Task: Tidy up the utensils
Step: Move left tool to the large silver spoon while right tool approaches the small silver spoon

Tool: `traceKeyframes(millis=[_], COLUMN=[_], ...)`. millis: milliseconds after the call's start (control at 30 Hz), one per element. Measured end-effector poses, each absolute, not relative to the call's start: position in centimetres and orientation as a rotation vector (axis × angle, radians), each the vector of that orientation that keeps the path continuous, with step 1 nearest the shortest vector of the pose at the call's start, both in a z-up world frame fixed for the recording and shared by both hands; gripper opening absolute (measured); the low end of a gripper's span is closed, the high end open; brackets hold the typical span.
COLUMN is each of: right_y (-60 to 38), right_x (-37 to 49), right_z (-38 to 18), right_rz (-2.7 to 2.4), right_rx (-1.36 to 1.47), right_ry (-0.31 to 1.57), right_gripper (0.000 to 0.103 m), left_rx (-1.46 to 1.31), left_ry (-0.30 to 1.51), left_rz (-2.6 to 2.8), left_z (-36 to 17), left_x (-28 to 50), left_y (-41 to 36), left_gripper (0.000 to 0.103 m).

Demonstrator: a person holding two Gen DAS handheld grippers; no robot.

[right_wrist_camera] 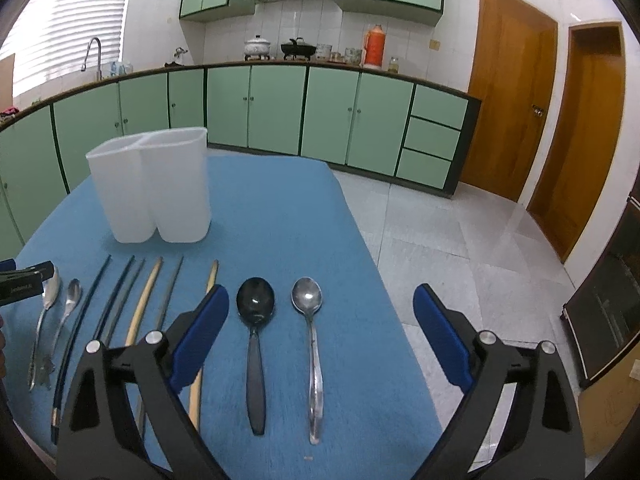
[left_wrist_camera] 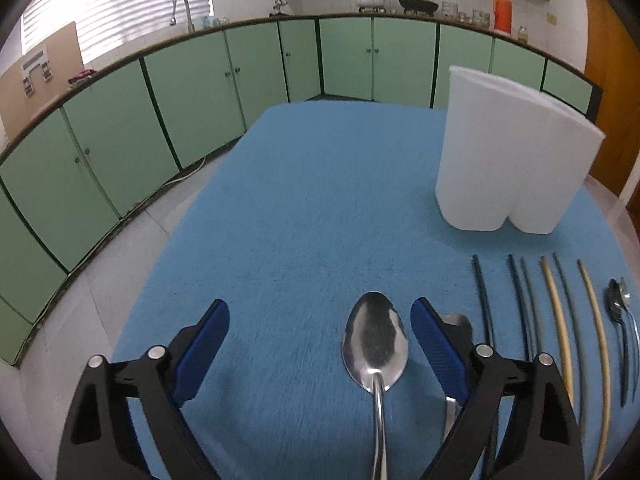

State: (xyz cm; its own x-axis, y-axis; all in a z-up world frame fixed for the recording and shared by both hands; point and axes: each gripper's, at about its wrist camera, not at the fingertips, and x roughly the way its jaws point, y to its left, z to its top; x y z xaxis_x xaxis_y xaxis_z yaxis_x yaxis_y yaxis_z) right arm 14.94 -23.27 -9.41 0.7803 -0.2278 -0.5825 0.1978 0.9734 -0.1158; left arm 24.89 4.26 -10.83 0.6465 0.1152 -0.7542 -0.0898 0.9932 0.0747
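The left tongs (left_wrist_camera: 320,344) stand wide apart over the blue table (left_wrist_camera: 304,208), nothing pressed between their blue pads. A steel spoon (left_wrist_camera: 375,340) lies on the cloth between them, nearer the right pad, its bowl pointing away and its handle running back under the tongs; whether a pad touches it cannot be told. Just beyond the right pad a second steel spoon (left_wrist_camera: 456,320) is mostly hidden. Further right lies a row of chopsticks (left_wrist_camera: 556,304), some dark, some pale wood, roughly parallel. Ahead and to the right of these tongs stands a white two-compartment holder (left_wrist_camera: 512,160), upright and well apart from them. The right tongs (right_wrist_camera: 320,344) are also spread wide and hold nothing. To their left lie two steel spoons and the chopsticks, one pale stick passing under the left pad. Between the pads lie a dark spoon (right_wrist_camera: 255,308) on the left and a shiny steel spoon (right_wrist_camera: 307,300) beside it, apart, bowls pointing away. The holder stands ahead to the left.
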Motion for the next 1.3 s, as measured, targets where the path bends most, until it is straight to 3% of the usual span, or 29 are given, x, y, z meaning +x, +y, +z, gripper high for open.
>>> traceKeyframes(millis=[167, 567, 1000, 1233, 1300], right_y=[-23.6, -25.0, -25.9, -26.0, -26.2], right_x=[16.2, 17.2, 19.8, 21.8, 22.2], right_z=[-10.3, -11.6, -13.3, -14.0, -14.4], right_rz=[-0.232, -0.230, -0.167, -0.116, -0.116], right_rx=[-0.051, -0.043, -0.010, -0.016, -0.008], right_ry=[0.663, 0.715, 0.801, 0.867, 0.897], right_gripper=[0.084, 0.078, 0.068, 0.060, 0.059], left_rx=[0.034, -0.017, 0.001, 0.003, 0.001], left_ry=[0.887, 0.928, 0.906, 0.895, 0.895], left_rz=[0.103, 0.030, 0.015, -0.014, -0.025], left_z=[-11.7, -12.6, -13.1, -13.2, -13.1], left_x=[25.2, 26.3, 26.6, 27.1, 27.6], left_y=[4.2, 4.4, 4.3, 4.5, 4.6], left_gripper=[0.089, 0.061, 0.065, 0.062, 0.056])
